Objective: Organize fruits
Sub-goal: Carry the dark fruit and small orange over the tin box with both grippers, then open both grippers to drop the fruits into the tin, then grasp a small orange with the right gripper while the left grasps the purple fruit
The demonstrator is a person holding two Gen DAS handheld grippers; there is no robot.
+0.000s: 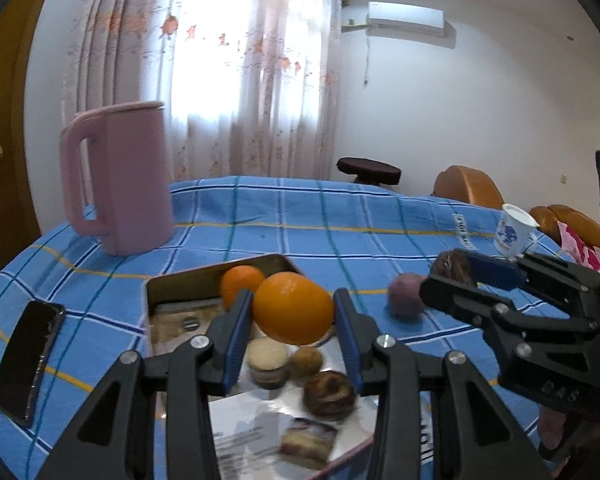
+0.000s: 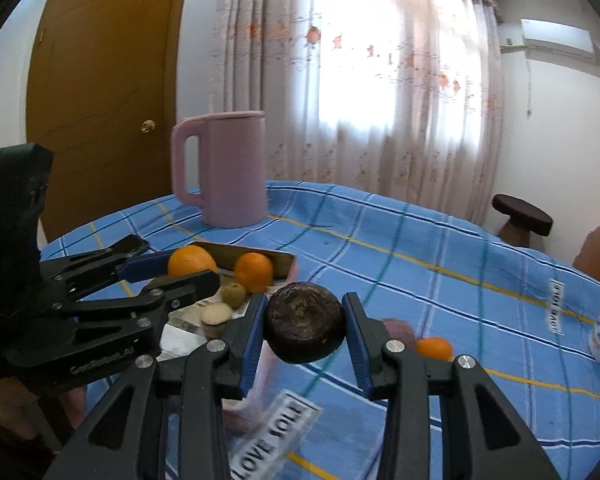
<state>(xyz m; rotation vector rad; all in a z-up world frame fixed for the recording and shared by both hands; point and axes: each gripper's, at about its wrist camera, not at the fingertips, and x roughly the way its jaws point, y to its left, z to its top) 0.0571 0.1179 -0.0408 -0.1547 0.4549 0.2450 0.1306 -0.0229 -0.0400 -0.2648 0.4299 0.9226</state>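
Observation:
My left gripper (image 1: pixel 294 314) is shut on a large orange (image 1: pixel 294 308) and holds it above a gold tin box (image 1: pixel 204 276). A second orange (image 1: pixel 241 283) lies in that box. My right gripper (image 2: pixel 304 326) is shut on a dark brown round fruit (image 2: pixel 304 322) above the blue checked cloth (image 2: pixel 420 248). The right wrist view shows the left gripper (image 2: pixel 186 272) with its orange (image 2: pixel 190 262) at the left, beside the boxed orange (image 2: pixel 254 272). On the cloth lie a purple fruit (image 1: pixel 406 296) and a small orange (image 2: pixel 434 348).
A pink jug (image 1: pixel 120 180) stands at the back left and a black phone (image 1: pixel 28 360) lies at the left edge. Biscuits (image 1: pixel 266 360), a kiwi (image 2: pixel 234 294) and pastries (image 1: pixel 328 394) lie under the left gripper. A white cup (image 1: pixel 514 236) stands far right. A dark stool (image 2: pixel 522 216) stands beyond the table.

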